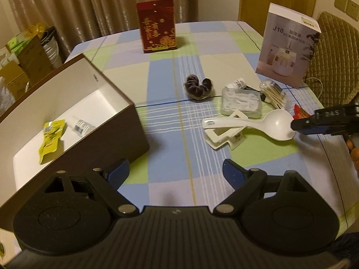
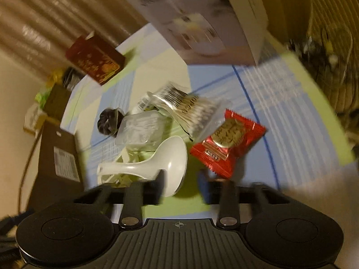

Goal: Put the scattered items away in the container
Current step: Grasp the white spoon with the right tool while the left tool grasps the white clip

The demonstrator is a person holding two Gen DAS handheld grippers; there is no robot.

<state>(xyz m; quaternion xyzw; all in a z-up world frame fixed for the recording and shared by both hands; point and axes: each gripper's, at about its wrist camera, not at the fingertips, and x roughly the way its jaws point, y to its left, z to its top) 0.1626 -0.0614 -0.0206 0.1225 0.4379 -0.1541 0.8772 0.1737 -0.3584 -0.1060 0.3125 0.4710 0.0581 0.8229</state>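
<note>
The brown box [image 1: 125,121] with a white inside stands at the left and holds a yellow packet [image 1: 52,137] and a small bottle [image 1: 81,126]. My left gripper [image 1: 176,173] is open and empty above the cloth beside the box. Scattered items lie at the right: a white spoon [image 1: 267,125] [image 2: 157,163], a white clip [image 1: 224,134], a clear floss-pick box [image 1: 241,103], a bag of cotton swabs [image 1: 272,93] [image 2: 190,109], a dark scrunchie [image 1: 198,86] [image 2: 107,121] and a red snack packet [image 2: 227,143]. My right gripper [image 2: 182,180] [image 1: 298,125] is open, its fingers either side of the spoon bowl's edge.
A red tin [image 1: 157,29] stands at the back of the checked tablecloth [image 1: 175,134]. A white humidifier box [image 1: 289,47] stands at the back right before a padded chair [image 1: 334,56]. Cartons [image 1: 20,67] are stacked beyond the table's left edge.
</note>
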